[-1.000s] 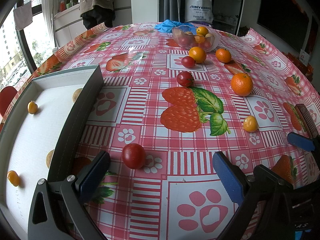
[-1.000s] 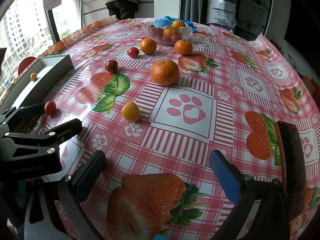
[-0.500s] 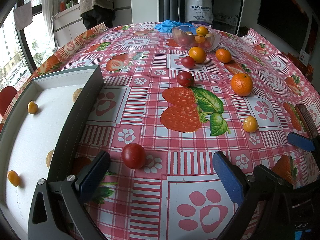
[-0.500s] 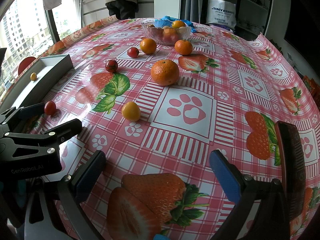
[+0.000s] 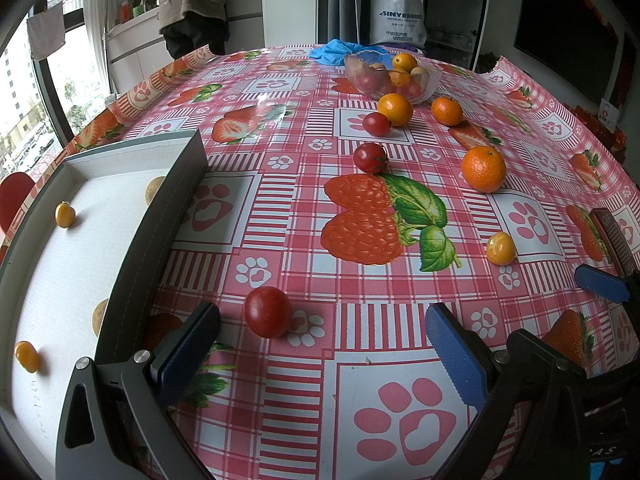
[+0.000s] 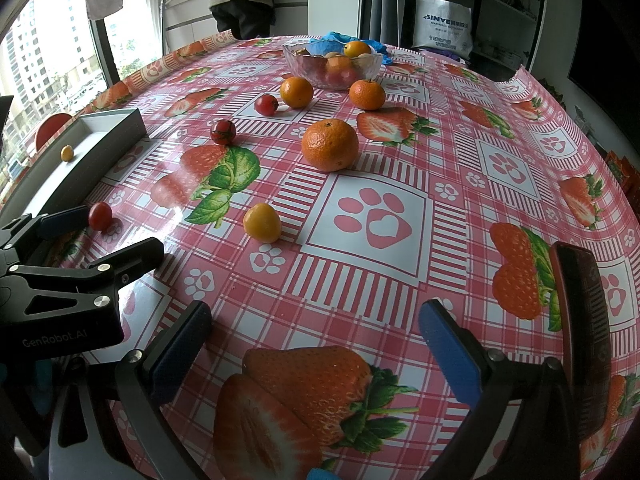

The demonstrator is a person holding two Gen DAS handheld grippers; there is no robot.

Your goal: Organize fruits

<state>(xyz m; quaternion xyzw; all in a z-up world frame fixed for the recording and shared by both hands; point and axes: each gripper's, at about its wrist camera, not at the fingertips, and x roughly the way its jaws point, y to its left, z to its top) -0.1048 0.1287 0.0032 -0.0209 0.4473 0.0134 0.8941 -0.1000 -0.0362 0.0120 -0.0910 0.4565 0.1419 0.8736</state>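
Note:
My left gripper (image 5: 320,332) is open just above the tablecloth, with a red cherry tomato (image 5: 267,311) lying slightly ahead of its left finger, untouched. A grey tray (image 5: 156,216) at the left holds several small yellow and tan fruits. Two more tomatoes (image 5: 370,157) and several oranges (image 5: 483,169) lie farther out, and a small yellow fruit (image 5: 501,248) sits at the right. My right gripper (image 6: 316,328) is open over bare cloth, with the yellow fruit (image 6: 262,223) ahead of it. A glass bowl (image 6: 332,65) of fruit stands at the far side.
A dark red object (image 6: 584,320) lies on the table by my right gripper's right finger. A blue cloth (image 5: 340,49) is behind the bowl. A person (image 5: 192,4) stands at the counter beyond the table. The table edge drops off at the right.

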